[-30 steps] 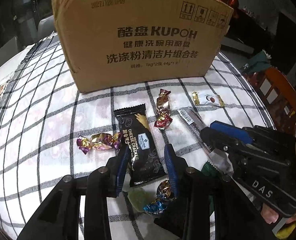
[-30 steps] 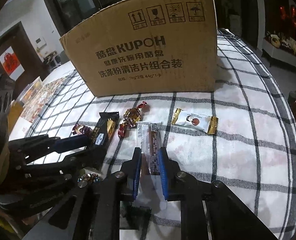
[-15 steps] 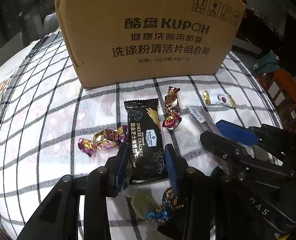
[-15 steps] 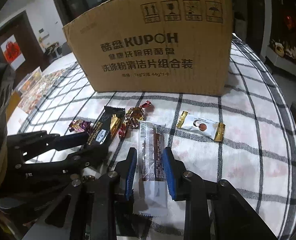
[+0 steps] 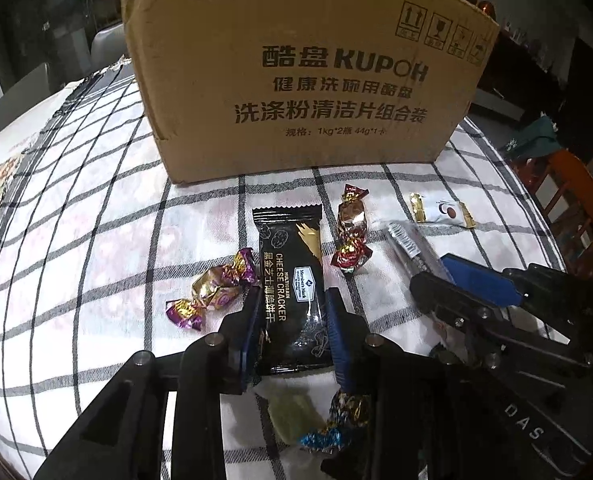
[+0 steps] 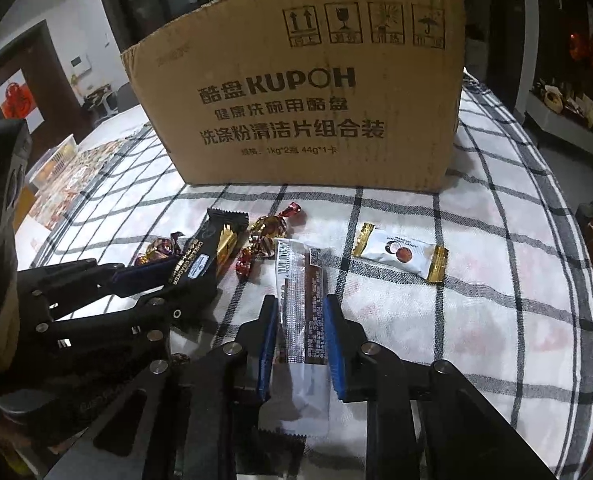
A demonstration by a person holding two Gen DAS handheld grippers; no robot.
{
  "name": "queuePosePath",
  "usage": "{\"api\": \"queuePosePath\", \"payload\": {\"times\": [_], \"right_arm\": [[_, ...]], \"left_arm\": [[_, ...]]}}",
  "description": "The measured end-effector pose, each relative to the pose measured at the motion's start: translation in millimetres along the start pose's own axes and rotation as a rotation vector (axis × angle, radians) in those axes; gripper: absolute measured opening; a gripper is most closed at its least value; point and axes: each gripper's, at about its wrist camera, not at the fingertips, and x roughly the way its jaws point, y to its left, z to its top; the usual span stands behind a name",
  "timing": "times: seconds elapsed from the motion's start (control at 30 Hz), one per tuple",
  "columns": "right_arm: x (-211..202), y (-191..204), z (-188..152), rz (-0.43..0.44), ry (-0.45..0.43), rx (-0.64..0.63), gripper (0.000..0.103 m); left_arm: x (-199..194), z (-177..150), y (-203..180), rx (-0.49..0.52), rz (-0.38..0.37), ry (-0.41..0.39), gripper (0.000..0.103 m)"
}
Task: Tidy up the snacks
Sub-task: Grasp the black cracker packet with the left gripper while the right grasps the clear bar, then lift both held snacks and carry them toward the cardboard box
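A black cheese cracker pack (image 5: 290, 284) lies on the checked tablecloth (image 5: 96, 240), and my left gripper (image 5: 292, 308) closes its blue pads on the pack's sides. My right gripper (image 6: 299, 316) straddles a clear-wrapped brown snack bar (image 6: 302, 296) with its pads at both sides of it. A tall cardboard box (image 5: 296, 72) stands behind the snacks; it also shows in the right wrist view (image 6: 304, 92). The left gripper shows at left in the right wrist view (image 6: 156, 280).
Loose sweets lie around: a purple-gold candy (image 5: 212, 288), a red-gold candy (image 5: 350, 228), a white coconut candy packet (image 6: 400, 252), a blue-gold candy (image 5: 336, 420) and a pale green one (image 5: 292, 416). An orange chair (image 5: 576, 200) stands at the table's right edge.
Both grippers moved forward toward the box. The left pads narrowed onto the cracker pack. The right pads opened a little and now sit further along the snack bar.
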Motion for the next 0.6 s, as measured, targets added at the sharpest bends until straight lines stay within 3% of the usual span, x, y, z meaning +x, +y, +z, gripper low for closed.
{"api": "queuePosePath", "payload": {"times": [0.27,0.6], "right_arm": [[-26,4,-2,0.004,-0.049,0.017,0.023],[-65,8,0,-0.001,-0.122,0.031,0.023]], "left_arm": [[-32,-8,2,-0.016,-0.035,-0.06,0.031],[-75,-12,-2,0.022,-0.02,-0.151,0.031]]}}
